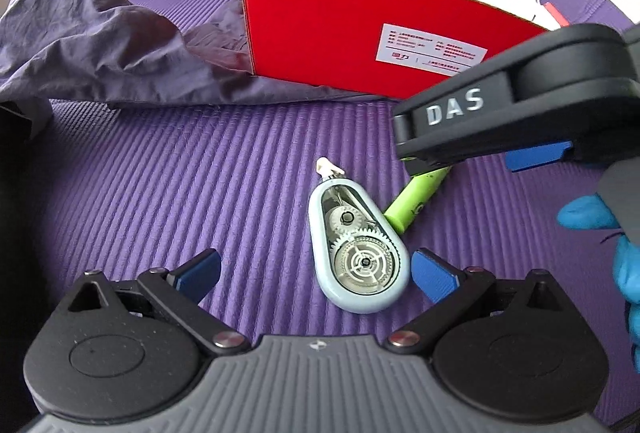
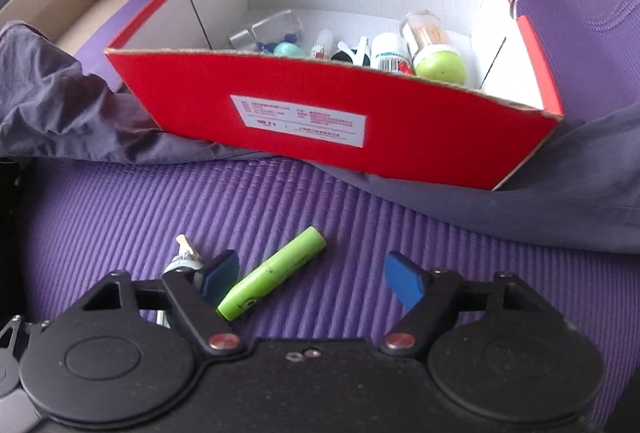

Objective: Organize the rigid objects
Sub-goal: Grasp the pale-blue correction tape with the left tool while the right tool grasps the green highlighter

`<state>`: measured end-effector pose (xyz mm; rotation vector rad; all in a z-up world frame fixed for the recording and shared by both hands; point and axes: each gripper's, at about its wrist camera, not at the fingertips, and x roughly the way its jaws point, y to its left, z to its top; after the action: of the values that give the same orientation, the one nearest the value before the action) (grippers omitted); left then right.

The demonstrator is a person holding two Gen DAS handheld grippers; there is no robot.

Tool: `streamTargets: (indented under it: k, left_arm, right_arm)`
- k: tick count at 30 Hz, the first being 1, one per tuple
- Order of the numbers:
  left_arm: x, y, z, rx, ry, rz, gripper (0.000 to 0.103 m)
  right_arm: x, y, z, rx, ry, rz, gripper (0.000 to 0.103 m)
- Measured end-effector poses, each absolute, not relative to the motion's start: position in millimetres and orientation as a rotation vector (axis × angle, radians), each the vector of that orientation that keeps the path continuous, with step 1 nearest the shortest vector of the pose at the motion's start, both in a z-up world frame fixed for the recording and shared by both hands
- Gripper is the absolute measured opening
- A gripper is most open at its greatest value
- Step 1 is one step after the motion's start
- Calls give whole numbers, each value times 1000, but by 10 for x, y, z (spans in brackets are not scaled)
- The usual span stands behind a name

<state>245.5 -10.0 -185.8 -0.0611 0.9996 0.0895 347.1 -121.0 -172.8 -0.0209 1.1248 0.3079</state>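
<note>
On the ribbed purple mat (image 1: 168, 169), seen from the left wrist camera, the left gripper (image 1: 316, 275) sits low with its blue-padded fingers (image 1: 434, 275) spread wide apart and holding nothing; a pale blue correction tape dispenser (image 1: 358, 247) lies flat between them, nearer the right finger, its clear window showing white gears and its tip pointing toward the red cardboard box (image 1: 360, 37). Just beside the dispenser lies a green marker (image 1: 416, 199), its far end hidden under the right gripper (image 1: 460, 157), which reaches in from the right above it, with a blue-gloved hand (image 1: 608, 241) behind. A crumpled grey-purple cloth (image 1: 88, 45) is heaped to the left of the box. From the right wrist camera, the right gripper (image 2: 312, 277) also has its fingers (image 2: 404, 283) parted and empty, and the green marker (image 2: 272, 279) lies diagonally on the mat (image 2: 120, 201) between them, close to the left finger, while the dispenser's tip (image 2: 185, 251) peeks out just outside that finger. Beyond stands the open box (image 2: 320, 121), well apart from the marker, holding a green-capped jar (image 2: 434, 49), small white bottles (image 2: 386, 51) and a clear container (image 2: 268, 31).
</note>
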Motion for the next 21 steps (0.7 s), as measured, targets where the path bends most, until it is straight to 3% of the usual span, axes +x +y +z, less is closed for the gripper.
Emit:
streamTargets:
  k: [4, 9, 16, 21]
  left_arm:
    - [2471, -110, -1877, -62, 1000, 84, 102]
    - [2467, -137, -1894, -61, 997, 60, 92]
    - [2469, -138, -1889, -75, 984, 43, 74]
    - [2480, -68, -1878, -108, 979, 43, 59]
  right_arm:
    - [3498, -1123, -1799, -44, 1142, 305, 73]
    - [3507, -1046, -1890, -49, 1171, 308, 62]
    - [3490, -1000, -1917, -50, 1172, 294, 57]
    - [3456, -964, -1912, -91, 1159, 272, 44]
